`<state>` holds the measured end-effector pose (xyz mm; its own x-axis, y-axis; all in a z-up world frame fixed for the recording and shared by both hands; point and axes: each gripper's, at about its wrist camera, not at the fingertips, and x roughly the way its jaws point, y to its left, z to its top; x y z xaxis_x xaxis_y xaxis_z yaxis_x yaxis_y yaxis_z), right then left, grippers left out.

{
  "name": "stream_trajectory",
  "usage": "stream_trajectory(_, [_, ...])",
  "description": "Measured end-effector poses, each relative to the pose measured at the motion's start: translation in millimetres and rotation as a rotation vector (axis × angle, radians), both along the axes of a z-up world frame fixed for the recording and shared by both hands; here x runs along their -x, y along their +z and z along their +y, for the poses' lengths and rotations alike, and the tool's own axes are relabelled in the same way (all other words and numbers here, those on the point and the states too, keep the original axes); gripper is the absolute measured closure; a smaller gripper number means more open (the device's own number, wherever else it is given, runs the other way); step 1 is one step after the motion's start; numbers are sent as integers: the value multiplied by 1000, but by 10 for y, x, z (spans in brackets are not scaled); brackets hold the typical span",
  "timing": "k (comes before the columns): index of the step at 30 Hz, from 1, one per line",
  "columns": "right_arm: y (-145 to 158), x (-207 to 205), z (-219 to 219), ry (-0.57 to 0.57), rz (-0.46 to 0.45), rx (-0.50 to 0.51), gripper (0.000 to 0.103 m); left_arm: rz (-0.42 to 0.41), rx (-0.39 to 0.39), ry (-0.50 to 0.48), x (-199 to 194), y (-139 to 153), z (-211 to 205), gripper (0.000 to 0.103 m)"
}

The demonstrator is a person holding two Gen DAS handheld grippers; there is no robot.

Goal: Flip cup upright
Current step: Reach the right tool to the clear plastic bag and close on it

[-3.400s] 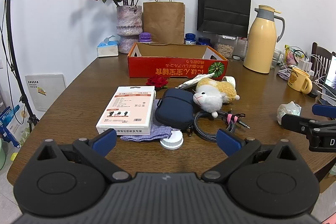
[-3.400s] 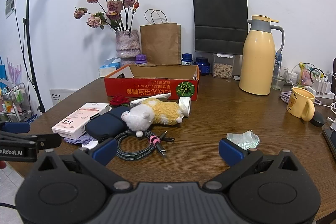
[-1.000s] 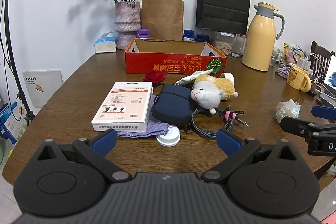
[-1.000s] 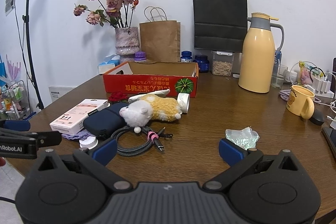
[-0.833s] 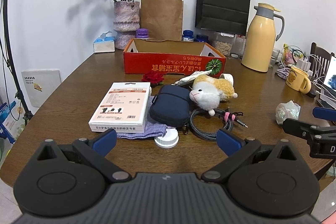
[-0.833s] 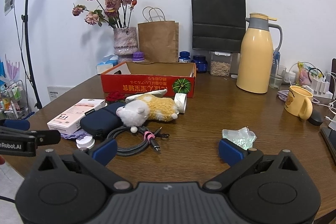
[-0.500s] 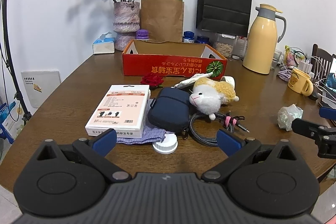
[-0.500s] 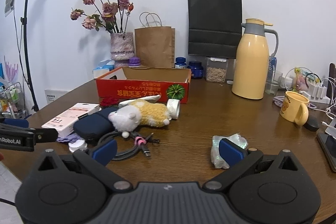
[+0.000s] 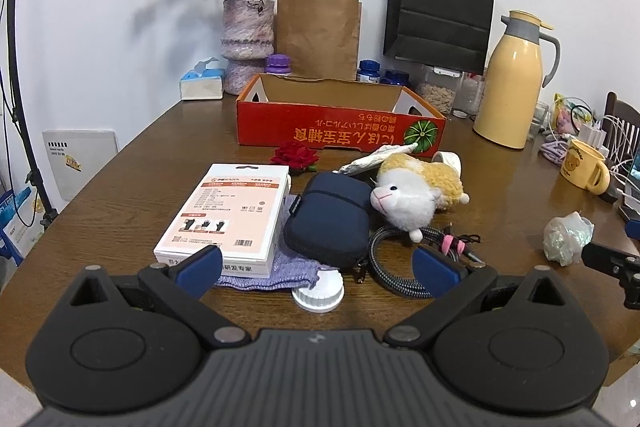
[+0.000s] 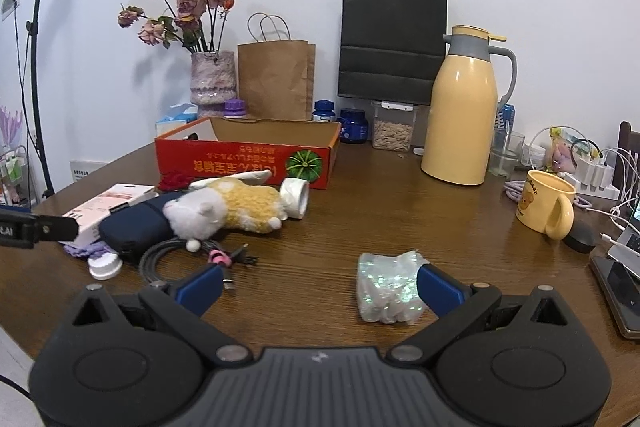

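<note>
**Right gripper** (image 10: 320, 287): The jaws are held wide apart and nothing is gripped. The iridescent cup (image 10: 386, 287), a crumpled translucent item, is seen lying on its side on the wooden table (image 10: 320, 235), near the front edge. It is placed between the two blue pads, close against the right-hand pad (image 10: 440, 287). Whether that pad is touching it cannot be told. The left-hand pad is well apart from it.

**Left gripper** (image 9: 318, 263): The jaws are likewise spread wide and nothing is held. In the left wrist view, the cup (image 9: 568, 237) is seen far to the right, well outside this gripper's span. A white cap (image 9: 318, 293) is seen on the table between the fingers, beside a purple cloth (image 9: 272, 273).

**Other items:**
- A white product box (image 9: 232, 207) is laid flat at near left, with a navy pouch (image 9: 328, 219) just to its right.
- A plush toy (image 9: 412, 195) is lying on its side, touching the pouch.
- A coiled braided cable (image 9: 396, 263) is lying near of the toy.
- A red carton (image 9: 340, 131) is placed farther back.
- A yellow mug (image 10: 544, 207) is standing upright at far right.
- A yellow thermos jug (image 10: 464, 107) is standing behind and to the left of the mug.
</note>
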<state>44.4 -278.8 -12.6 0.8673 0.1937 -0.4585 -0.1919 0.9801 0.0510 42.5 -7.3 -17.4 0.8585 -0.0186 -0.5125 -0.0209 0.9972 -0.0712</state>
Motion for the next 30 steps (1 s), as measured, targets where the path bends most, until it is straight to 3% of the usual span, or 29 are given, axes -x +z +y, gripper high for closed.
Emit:
stream_trajectory(20, [-364,-591,-377,9,22,-9,3,-7,6,65,-247,-57,133,0])
stream_trajectory(30, [-481,-810,-399,46,81,-16,29,9,7,97,-360,-93,200,0])
